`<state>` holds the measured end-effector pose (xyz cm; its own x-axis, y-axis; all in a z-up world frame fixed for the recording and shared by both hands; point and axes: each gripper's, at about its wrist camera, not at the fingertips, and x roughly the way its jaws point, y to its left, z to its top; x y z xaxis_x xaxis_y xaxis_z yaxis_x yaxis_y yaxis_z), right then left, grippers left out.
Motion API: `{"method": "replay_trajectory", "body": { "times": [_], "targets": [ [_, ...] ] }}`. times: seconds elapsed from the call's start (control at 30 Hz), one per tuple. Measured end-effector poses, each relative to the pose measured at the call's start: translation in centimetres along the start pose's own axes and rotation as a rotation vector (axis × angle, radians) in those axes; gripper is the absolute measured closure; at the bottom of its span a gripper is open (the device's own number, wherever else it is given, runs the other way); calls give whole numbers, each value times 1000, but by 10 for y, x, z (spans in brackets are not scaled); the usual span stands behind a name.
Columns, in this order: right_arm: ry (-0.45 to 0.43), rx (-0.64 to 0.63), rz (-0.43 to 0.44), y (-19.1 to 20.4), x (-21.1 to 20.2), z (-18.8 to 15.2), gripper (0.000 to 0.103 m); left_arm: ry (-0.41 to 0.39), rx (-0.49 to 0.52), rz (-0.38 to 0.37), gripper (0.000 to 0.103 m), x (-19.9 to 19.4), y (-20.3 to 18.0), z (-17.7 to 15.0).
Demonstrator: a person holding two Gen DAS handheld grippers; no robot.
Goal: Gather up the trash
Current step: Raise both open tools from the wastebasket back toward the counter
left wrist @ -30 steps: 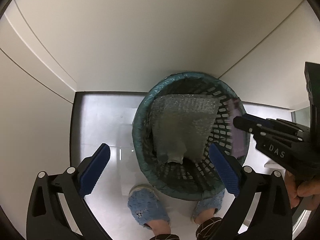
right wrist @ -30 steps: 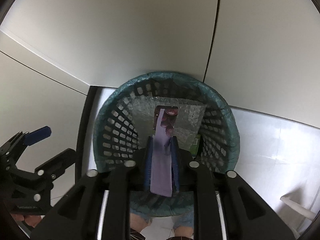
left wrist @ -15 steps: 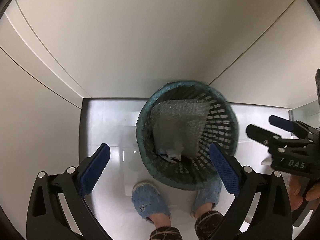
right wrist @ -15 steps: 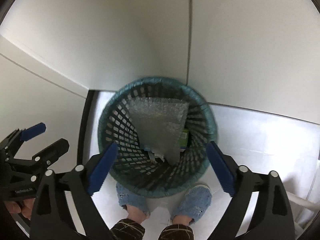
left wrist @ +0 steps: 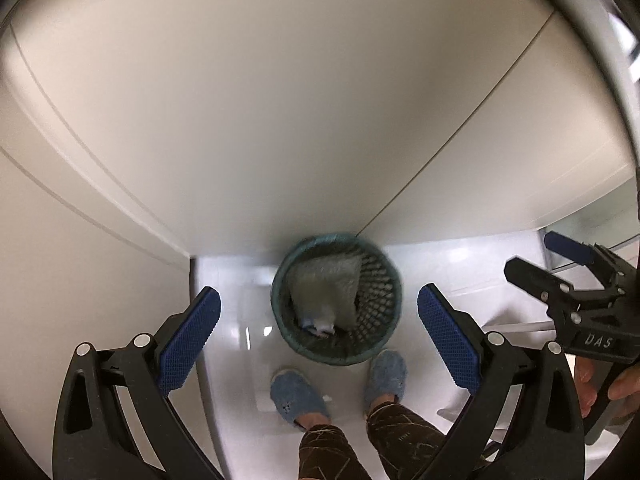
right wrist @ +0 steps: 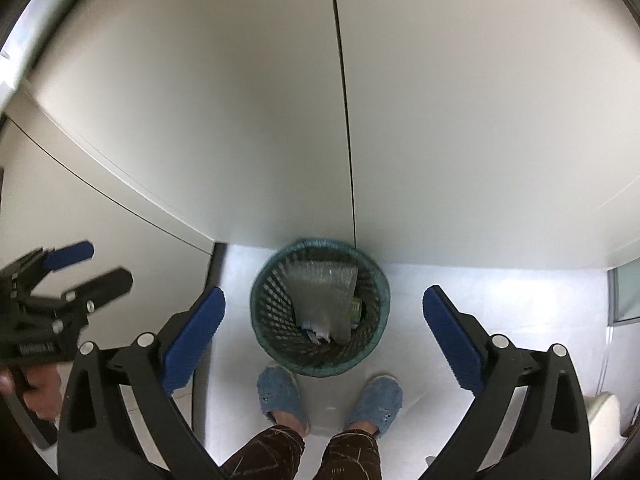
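A: Two grippers, both empty. Our right gripper [right wrist: 324,328] has just been opening; its blue pads stand wide apart with nothing between them. Left gripper [left wrist: 318,330] likewise spread.

B: And the trash?

A: In the round teal mesh wastebasket [right wrist: 262,300] on the white floor, at twelve o'clock from both of us, straight below; a grey bubble-wrap sheet [right wrist: 324,292] leans inside. Neither hand looks nearer. We judge the next piece lies elsewhere, out of view.
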<state>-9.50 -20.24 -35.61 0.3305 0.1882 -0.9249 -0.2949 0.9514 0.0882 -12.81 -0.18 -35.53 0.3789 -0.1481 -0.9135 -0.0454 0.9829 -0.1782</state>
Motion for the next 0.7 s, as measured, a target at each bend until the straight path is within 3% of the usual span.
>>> {"method": "replay_trajectory", "body": {
  "times": [0.37, 0.7],
  "targets": [
    [-96, 50, 28, 19, -142, 66, 8, -124, -1, -24, 6, -168, -1, 83],
    [-254, -10, -12, 44, -237, 154, 8, -246, 85, 9, 6, -254, -19, 172]
  ]
}}
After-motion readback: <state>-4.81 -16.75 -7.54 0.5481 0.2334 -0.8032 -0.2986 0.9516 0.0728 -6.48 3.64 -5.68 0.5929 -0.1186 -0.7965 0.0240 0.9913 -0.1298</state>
